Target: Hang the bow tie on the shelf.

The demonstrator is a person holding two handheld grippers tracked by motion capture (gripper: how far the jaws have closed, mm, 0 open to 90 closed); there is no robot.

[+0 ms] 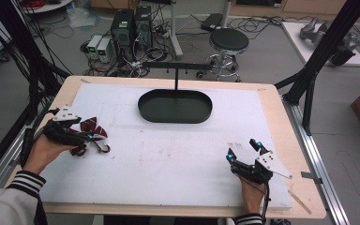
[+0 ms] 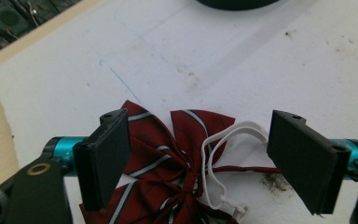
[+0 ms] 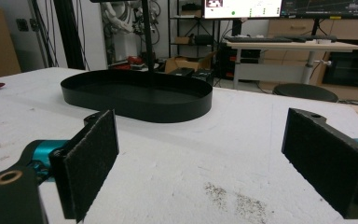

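A dark red fabric bow tie with grey-white stripes (image 2: 161,163) lies crumpled on the white foam board (image 1: 168,154) at the desk's left side, its white elastic loop (image 2: 219,154) curling beside it. The left tool (image 2: 205,158) stands wide around the bow tie, pads apart from the cloth. The right tool (image 3: 200,163) gapes wide over bare, speckled foam. Farther back sits a black oval metal tray with an upright post (image 1: 175,107); a black round stool (image 1: 228,41) stands on the grey floor.
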